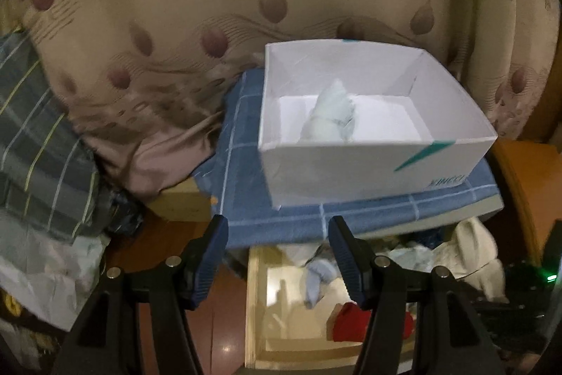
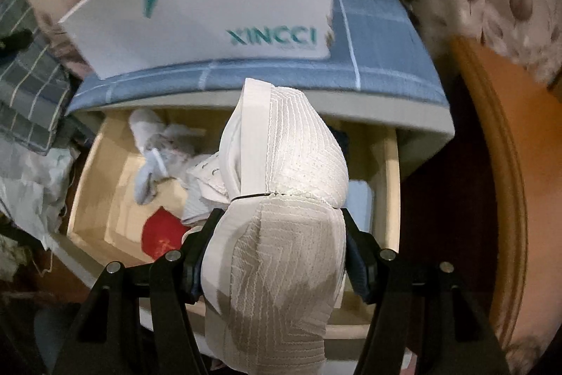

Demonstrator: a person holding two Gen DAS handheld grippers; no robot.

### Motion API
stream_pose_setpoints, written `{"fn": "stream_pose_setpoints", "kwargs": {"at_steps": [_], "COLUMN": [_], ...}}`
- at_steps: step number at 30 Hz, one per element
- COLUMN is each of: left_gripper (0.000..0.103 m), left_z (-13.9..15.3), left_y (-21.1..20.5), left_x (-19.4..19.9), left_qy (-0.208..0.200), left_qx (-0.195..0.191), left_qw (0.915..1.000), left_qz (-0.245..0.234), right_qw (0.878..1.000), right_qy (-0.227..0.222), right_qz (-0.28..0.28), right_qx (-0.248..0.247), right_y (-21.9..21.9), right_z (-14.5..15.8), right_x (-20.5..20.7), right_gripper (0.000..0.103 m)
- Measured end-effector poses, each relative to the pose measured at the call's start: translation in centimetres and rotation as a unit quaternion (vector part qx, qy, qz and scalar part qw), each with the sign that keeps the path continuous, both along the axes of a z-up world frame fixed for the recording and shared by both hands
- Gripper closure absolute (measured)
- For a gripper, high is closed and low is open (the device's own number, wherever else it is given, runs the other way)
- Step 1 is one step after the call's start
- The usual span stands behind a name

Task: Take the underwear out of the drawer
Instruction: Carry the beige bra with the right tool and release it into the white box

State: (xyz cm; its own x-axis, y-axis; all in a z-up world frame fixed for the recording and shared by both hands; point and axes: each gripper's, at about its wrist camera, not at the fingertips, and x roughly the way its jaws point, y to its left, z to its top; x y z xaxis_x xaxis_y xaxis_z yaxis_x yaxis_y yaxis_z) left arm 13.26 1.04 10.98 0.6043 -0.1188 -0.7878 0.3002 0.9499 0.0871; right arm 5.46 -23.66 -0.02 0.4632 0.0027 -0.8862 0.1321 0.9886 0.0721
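Observation:
The wooden drawer is open below a blue checked cloth top, also in the left wrist view. My right gripper is shut on a white padded bra and holds it above the drawer. In the drawer lie a pale blue garment, white clothes and a red item. My left gripper is open and empty, above the drawer's front left, facing a white box. A pale rolled garment lies in that box.
The white XINCCI box sits on the blue checked cloth. A beige patterned quilt lies behind. Plaid fabric and crumpled plastic are at left. An orange wooden panel is at right.

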Motion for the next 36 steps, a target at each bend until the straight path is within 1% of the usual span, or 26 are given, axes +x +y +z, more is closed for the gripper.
{"fn": "stream_pose_setpoints", "kwargs": {"at_steps": [2,4,8,11,13,16,19,20,23,25,27,29,32,36], "left_gripper": [0.042,0.042,0.042,0.042,0.042,0.042,0.042,0.042,0.042,0.042,0.042,0.042,0.042,0.042], "left_z": [-1.1,-2.3,-5.1,-6.7,-7.7,-9.1,-10.0,-10.4,-11.1,-11.6,-12.0,-12.1,-12.1,-12.4], "left_y": [0.5,0.9,1.6,2.2,2.3,1.9,1.8,1.7,2.1,2.3,2.3,2.1,2.0,2.6], "left_x": [-1.1,-2.1,-3.0,-3.6,-3.8,-4.0,-3.9,-3.8,-3.5,-3.2,-3.0,-3.0,-3.0,-2.7], "left_qy": [-0.007,-0.004,0.026,0.033,0.038,0.043,0.034,0.043,0.058,0.069,0.076,0.077,0.073,0.081], "left_qx": [0.005,0.001,-0.026,-0.051,-0.056,-0.045,-0.035,-0.032,-0.059,-0.071,-0.067,-0.062,-0.058,-0.066], "left_qw": [0.9997,0.9993,0.9976,0.9943,0.9929,0.9924,0.9929,0.9926,0.9901,0.9883,0.9872,0.9879,0.9888,0.9866], "left_qz": [0.021,0.036,0.059,0.087,0.098,0.107,0.109,0.109,0.113,0.116,0.123,0.120,0.117,0.125], "right_qw": [1.000,1.000,0.999,0.997,0.996,0.993,0.990,0.990,0.989,0.990,0.990,0.992,0.995,0.997], "right_qy": [-0.012,-0.024,-0.042,-0.070,-0.088,-0.114,-0.133,-0.137,-0.140,-0.135,-0.129,-0.117,-0.093,-0.059], "right_qz": [0.010,0.018,0.023,0.027,0.029,0.028,0.024,0.023,0.022,0.021,0.023,0.024,0.023,0.024], "right_qx": [0.003,0.001,0.006,-0.012,-0.018,-0.026,-0.033,-0.037,-0.038,-0.037,-0.041,-0.041,-0.040,-0.035], "right_y": [0.4,0.7,1.1,1.5,1.5,1.0,0.2,0.0,-0.6,-0.6,-0.7,-0.5,-0.4,-0.2], "right_z": [0.7,1.8,3.9,6.4,8.4,11.4,14.1,14.8,16.6,17.0,16.9,16.5,15.0,12.6], "right_x": [-0.4,-0.9,-1.1,-1.0,-0.5,0.9,2.9,3.7,6.8,9.1,11.0,13.2,16.4,19.8], "right_gripper": [0.044,0.044,0.044,0.044,0.044,0.044,0.044,0.044,0.044,0.044,0.044,0.044,0.044,0.044]}}
